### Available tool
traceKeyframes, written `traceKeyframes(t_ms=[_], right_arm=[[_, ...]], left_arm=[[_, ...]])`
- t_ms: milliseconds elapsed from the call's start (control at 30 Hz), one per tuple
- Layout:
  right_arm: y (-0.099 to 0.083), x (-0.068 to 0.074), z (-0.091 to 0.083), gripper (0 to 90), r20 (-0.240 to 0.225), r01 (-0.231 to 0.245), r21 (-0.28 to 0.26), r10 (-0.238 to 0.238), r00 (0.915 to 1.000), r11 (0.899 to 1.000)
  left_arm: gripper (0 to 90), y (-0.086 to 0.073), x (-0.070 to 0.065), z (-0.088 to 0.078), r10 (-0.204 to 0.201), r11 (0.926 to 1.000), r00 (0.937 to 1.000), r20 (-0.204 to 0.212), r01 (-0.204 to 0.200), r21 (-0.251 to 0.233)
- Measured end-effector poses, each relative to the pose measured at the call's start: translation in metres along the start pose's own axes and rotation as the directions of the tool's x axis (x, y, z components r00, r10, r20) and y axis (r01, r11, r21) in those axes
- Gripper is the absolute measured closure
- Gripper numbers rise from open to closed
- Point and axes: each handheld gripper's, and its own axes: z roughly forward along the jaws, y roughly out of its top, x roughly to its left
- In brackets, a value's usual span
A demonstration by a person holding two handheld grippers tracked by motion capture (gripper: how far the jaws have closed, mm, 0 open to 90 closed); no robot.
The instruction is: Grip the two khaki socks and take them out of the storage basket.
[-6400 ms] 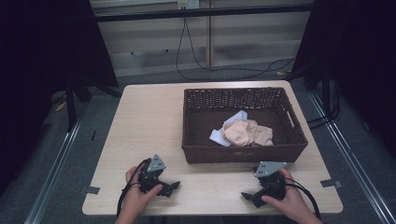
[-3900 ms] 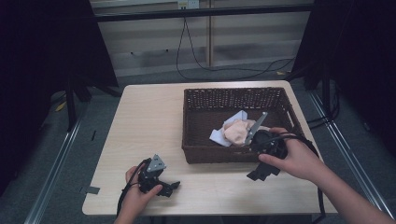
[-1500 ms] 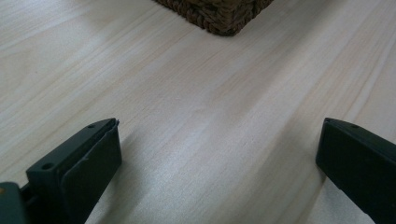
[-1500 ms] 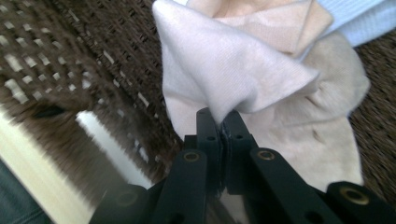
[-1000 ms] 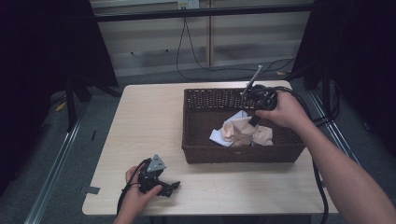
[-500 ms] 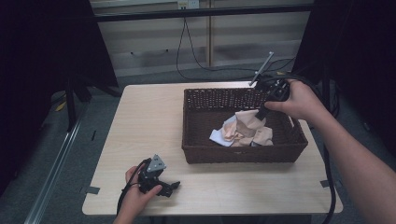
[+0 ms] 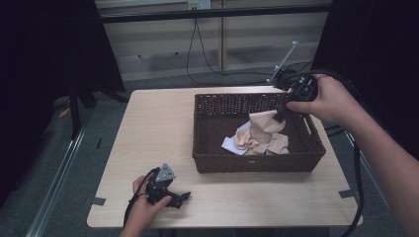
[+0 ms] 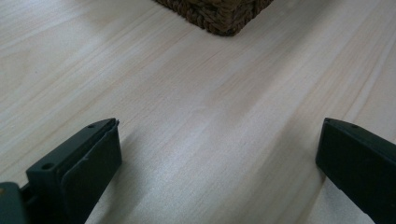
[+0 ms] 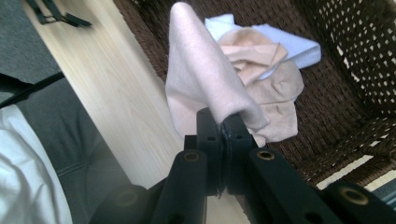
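Pale wood makes up the table [image 7: 163,123], with dark curtains and a cabled wall behind it. At the far right, the right gripper [image 7: 282,114] has its jaws pinched tight on a fold of a beige cloth [image 7: 263,124], and the right gripper view shows the fabric draped over the closed tips, hanging down toward the pile. That cloth is lifted partway out of the brown wicker basket [image 7: 212,160]; its lower end seems to trail among the other pieces, a second beige cloth [image 9: 275,100] and a white cloth [image 7: 231,144] lying on the basket floor. Near the front edge, the left gripper [image 7: 179,198] rests low on the table with its jaws spread wide and nothing between them, looking toward a corner of the basket. Judging by this, the pick-up is done and the lift is under way; what remains is to clear the rim and set the cloth down outside, and the other cloths are untouched.
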Motion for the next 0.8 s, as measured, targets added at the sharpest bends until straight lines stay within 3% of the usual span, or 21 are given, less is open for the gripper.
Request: traceKeyframes(t_ms=[200,433,567,800], right_arm=[[-0.006,0.010,-0.017,88.2,-0.005,0.016,-0.017,-0.016,0.9999,1.000],[-0.012,0.024,-0.023,88.2,-0.036,0.060,-0.030,-0.061,0.9975,0.998],[-0.016,0.030,-0.026,88.2,-0.071,0.086,-0.054,-0.090,0.9934,0.995],[-0.021,0.044,-0.020,88.1,-0.109,0.136,-0.041,-0.140,0.9841,0.990]], left_arm=[[0.0,0.000,0.000,0.000,0.000,1.0000,1.0000,0.000,0.000,0.000],[0.0,0.000,0.000,0.000,0.000,1.0000,1.0000,0.000,0.000,0.000],[0.0,0.000,0.000,0.000,0.000,1.0000,1.0000,0.000,0.000,0.000],[0.0,0.000,0.000,0.000,0.000,1.0000,1.0000,0.000,0.000,0.000]])
